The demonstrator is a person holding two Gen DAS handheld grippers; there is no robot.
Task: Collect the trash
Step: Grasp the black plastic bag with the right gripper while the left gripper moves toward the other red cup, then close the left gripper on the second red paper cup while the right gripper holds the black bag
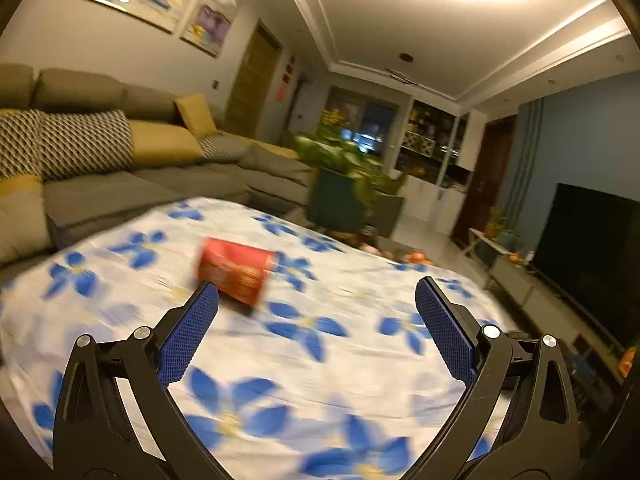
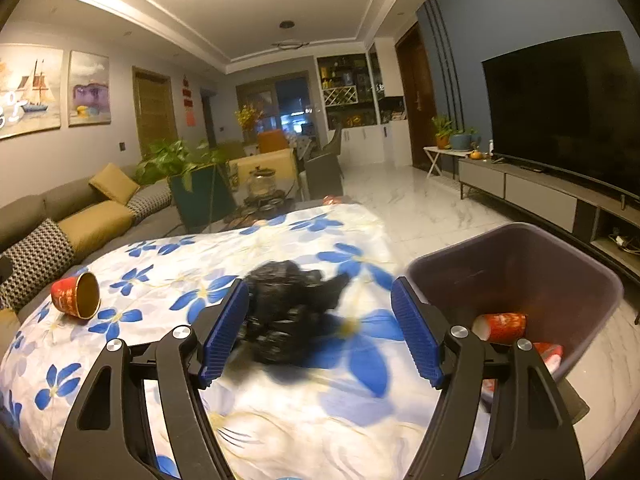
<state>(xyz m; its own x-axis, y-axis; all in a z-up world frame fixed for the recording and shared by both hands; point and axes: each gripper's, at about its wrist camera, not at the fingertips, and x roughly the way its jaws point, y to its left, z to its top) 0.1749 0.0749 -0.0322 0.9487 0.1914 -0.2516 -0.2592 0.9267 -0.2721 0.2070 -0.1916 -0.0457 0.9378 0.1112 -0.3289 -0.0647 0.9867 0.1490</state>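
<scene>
Currently both jaws spread wide, gripping nothing. Right gripper (image 2: 320, 322) hangs over the floral tabletop (image 2: 280, 420) with a crumpled black bag (image 2: 288, 312) just ahead, touching its left pad; bin (image 2: 520, 264) just right of the bag already holds red cups. Left gripper (image 1: 316, 328) faces a tipped red cup (image 1: 236, 270) left of centre. Best: centre the bag between the pads, close firmly, lift clear before swinging to the bin.

Nothing reads clearly; the red cup (image 2: 75, 294) perhaps carries print, too blurred to tell.
</scene>
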